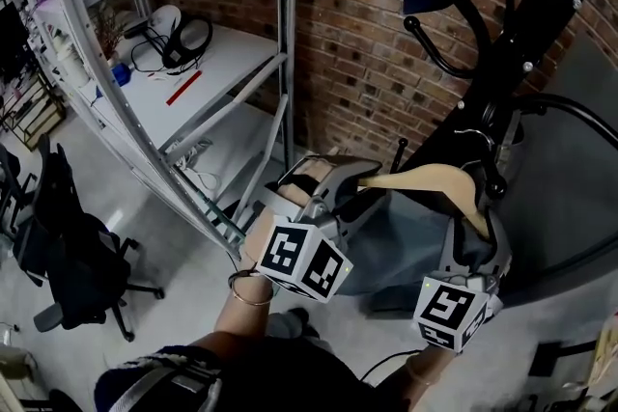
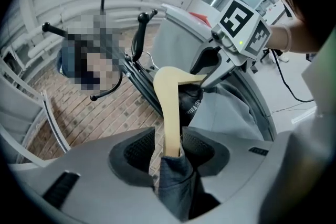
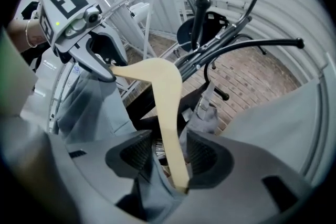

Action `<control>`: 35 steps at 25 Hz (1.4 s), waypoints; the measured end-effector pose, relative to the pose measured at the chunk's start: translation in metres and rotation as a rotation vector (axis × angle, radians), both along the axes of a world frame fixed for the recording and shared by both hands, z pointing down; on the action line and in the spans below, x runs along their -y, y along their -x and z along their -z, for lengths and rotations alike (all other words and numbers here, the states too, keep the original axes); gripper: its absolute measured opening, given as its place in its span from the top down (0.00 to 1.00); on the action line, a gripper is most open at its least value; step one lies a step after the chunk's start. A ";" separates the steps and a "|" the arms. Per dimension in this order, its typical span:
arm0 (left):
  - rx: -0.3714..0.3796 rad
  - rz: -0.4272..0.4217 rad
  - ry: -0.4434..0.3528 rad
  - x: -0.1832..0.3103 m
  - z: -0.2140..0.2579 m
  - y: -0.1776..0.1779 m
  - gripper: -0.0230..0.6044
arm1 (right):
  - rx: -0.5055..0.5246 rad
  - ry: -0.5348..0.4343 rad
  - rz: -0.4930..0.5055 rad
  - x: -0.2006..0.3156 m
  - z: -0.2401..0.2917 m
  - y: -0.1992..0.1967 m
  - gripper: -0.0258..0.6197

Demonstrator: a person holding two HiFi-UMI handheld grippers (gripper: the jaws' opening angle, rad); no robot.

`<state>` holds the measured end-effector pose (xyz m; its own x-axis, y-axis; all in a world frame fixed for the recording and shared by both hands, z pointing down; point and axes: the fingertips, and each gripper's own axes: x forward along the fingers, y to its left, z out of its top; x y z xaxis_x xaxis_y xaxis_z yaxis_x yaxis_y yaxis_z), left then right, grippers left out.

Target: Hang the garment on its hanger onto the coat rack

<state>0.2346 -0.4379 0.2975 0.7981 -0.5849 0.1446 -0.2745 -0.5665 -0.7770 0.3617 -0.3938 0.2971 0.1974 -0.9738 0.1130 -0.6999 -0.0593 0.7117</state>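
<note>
Between parted jaws of left gripper [image 2: 167, 147] and right gripper [image 3: 169, 152] alike, unpinched: arms of wooden hanger [image 2: 170, 107], grey garment [image 2: 236, 113] draped. Just beyond, coat rack [image 1: 526, 43]. White lettering on dark neck label [image 2: 193, 105] unreadable.

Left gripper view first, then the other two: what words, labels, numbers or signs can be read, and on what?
Nothing reads in full.
Dark collar label on the grey garment: white print, blurred and partly hidden, unreadable.
Marker cubes: black-and-white square patterns only, no letters or digits.
</note>
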 end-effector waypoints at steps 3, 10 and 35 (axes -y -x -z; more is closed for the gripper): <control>-0.055 -0.017 -0.025 -0.012 0.019 0.009 0.72 | -0.012 -0.045 0.014 -0.014 0.020 0.009 0.66; -0.233 -0.078 -0.114 -0.045 0.072 0.031 0.72 | -0.021 -0.127 -0.028 -0.053 0.063 0.013 0.66; -0.326 -0.018 -0.126 -0.050 0.084 0.060 0.96 | 0.146 -0.191 -0.086 -0.076 0.073 0.011 0.92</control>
<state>0.1747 -0.3876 0.2138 0.8010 -0.5672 -0.1917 -0.5102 -0.4792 -0.7142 0.3508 -0.3183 0.2241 0.2755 -0.9605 -0.0378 -0.7809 -0.2466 0.5739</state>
